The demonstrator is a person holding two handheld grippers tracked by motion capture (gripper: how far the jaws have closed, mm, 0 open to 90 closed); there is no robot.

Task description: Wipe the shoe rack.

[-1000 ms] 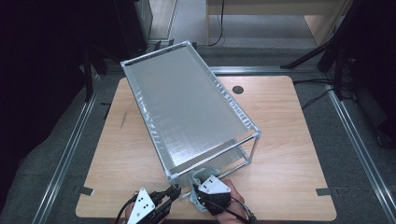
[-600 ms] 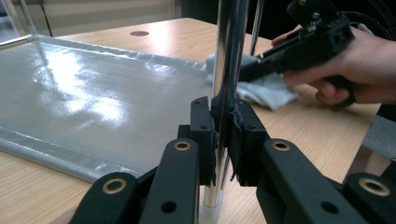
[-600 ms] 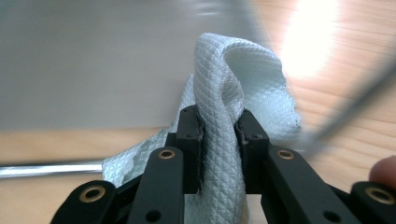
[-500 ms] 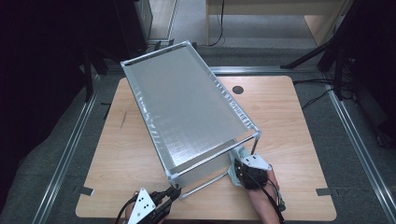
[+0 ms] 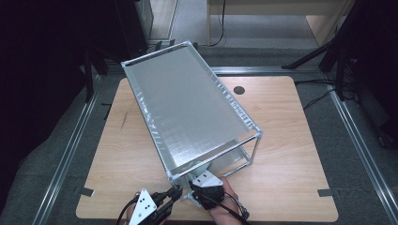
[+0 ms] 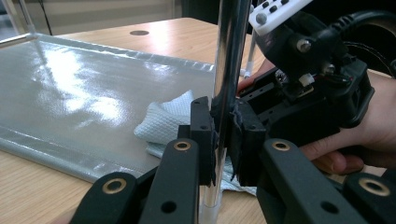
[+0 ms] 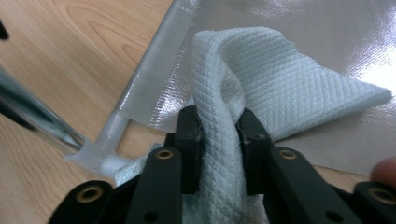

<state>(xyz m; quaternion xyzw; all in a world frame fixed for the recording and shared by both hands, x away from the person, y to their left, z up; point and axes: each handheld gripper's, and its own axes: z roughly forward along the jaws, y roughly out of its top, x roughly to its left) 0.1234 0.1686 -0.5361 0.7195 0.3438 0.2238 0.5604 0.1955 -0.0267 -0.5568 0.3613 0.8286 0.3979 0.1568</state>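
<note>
A metal-framed rack with two silvery fabric shelves (image 5: 187,108) stands slanted across the wooden table (image 5: 291,140). My left gripper (image 5: 176,193) is at the rack's near corner, shut on the shiny upright pole (image 6: 229,56), with a pad (image 6: 201,135) pressing on each side. My right gripper (image 7: 219,126) is just right of it at the lower shelf (image 7: 327,28). It holds a pale blue quilted cloth (image 7: 280,84), bunched between its pads; the jaws have just been opening a little, but the pads still pinch the cloth. The cloth (image 6: 163,123) trails onto the lower shelf.
The rack takes up the table's middle and left, its far end overhanging the back edge. A round cable hole (image 5: 239,90) lies behind it. Bare wood shows on the right and at the front left. The person's hand (image 6: 355,140) sits close beside the pole.
My right gripper swung out to the rack's near right corner half a second ago and has come back left, beside the left gripper. The left gripper has kept its hold on the pole.
</note>
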